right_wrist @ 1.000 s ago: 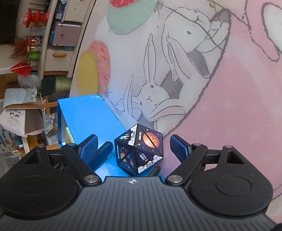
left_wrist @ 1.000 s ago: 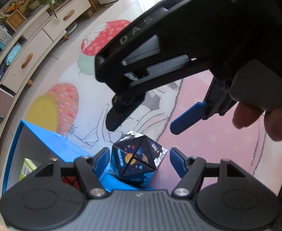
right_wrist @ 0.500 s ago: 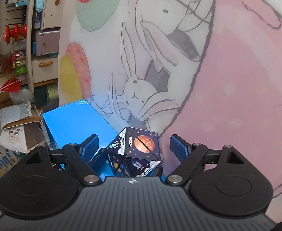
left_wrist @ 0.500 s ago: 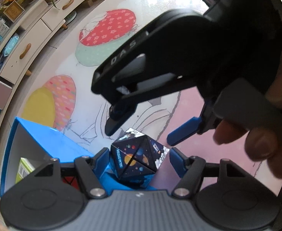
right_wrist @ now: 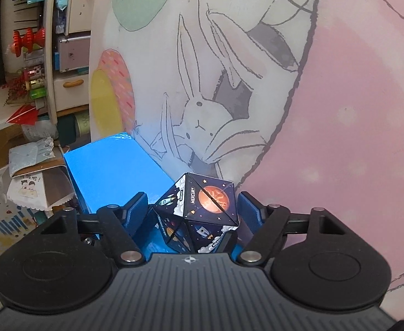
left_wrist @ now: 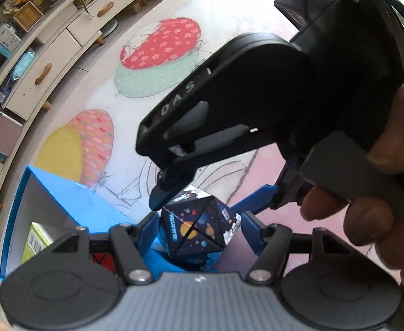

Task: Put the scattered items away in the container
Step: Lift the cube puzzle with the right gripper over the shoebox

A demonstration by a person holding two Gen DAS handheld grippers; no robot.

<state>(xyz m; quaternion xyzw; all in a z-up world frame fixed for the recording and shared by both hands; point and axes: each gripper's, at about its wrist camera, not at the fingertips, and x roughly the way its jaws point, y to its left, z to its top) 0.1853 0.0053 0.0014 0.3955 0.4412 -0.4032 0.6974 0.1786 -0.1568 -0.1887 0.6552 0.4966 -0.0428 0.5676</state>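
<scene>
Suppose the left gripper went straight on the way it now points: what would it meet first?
Almost certainly the space-print cube, which sits between the left gripper's open fingers, against the blue box. Beyond it hangs the right gripper; depth there is unclear.

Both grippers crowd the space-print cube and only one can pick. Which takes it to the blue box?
Probably right. The right gripper has its fingers close on both sides of the cube. The left gripper straddles it too, with a looser gap. The blue box sits alongside.
</scene>
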